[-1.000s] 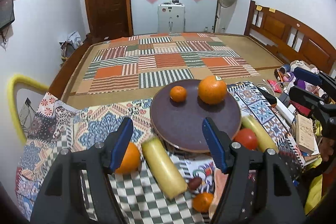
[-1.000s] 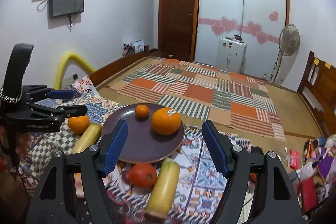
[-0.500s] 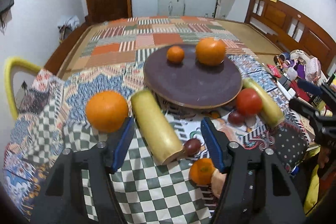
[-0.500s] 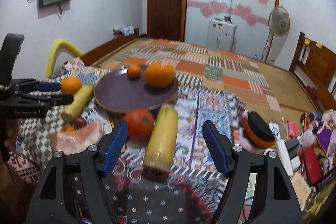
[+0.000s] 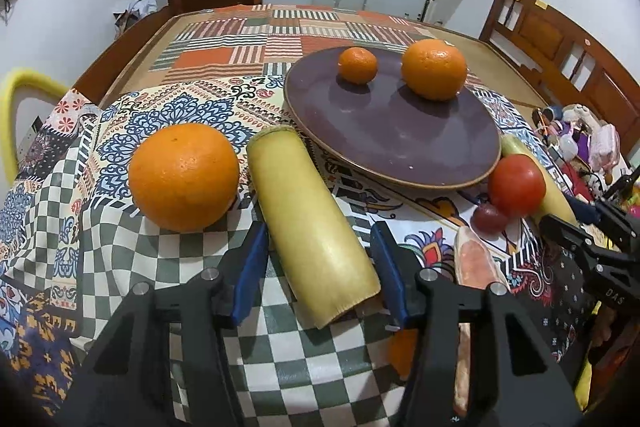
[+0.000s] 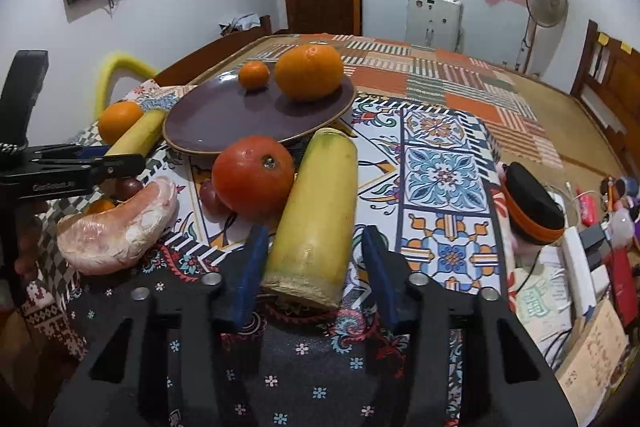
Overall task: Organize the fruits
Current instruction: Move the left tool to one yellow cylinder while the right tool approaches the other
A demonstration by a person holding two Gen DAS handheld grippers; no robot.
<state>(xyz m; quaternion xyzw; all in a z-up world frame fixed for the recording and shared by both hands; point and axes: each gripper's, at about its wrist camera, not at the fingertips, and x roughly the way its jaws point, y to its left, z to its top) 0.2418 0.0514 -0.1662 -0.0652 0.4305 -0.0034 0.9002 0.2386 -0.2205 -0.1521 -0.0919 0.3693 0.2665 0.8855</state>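
A purple plate [image 5: 400, 143] holds a small orange [image 5: 357, 65] and a big orange [image 5: 434, 69]. My left gripper [image 5: 320, 267] is open, its blue pads either side of the near end of a yellow sugarcane piece [image 5: 308, 223]. A loose orange [image 5: 184, 177] lies left of it. My right gripper [image 6: 314, 267] is open around the near end of a second yellow cane piece [image 6: 320, 211]. A red tomato [image 6: 253, 177] touches that piece on its left. A pomelo segment [image 6: 120, 227] lies further left. The plate also shows in the right wrist view [image 6: 224, 119].
Dark grapes [image 5: 490, 219] and a small orange [image 5: 402, 351] lie on the patterned cloth [image 5: 80, 227] near the tomato [image 5: 517, 185]. A black and orange case [image 6: 532, 203] and clutter [image 6: 592, 247] sit at the right. A yellow chair back [image 5: 24, 83] stands at the left.
Both grippers have moved down and forward to the cloth. Each now has its open pads around the near end of a yellow cane piece. The fruits have not moved.
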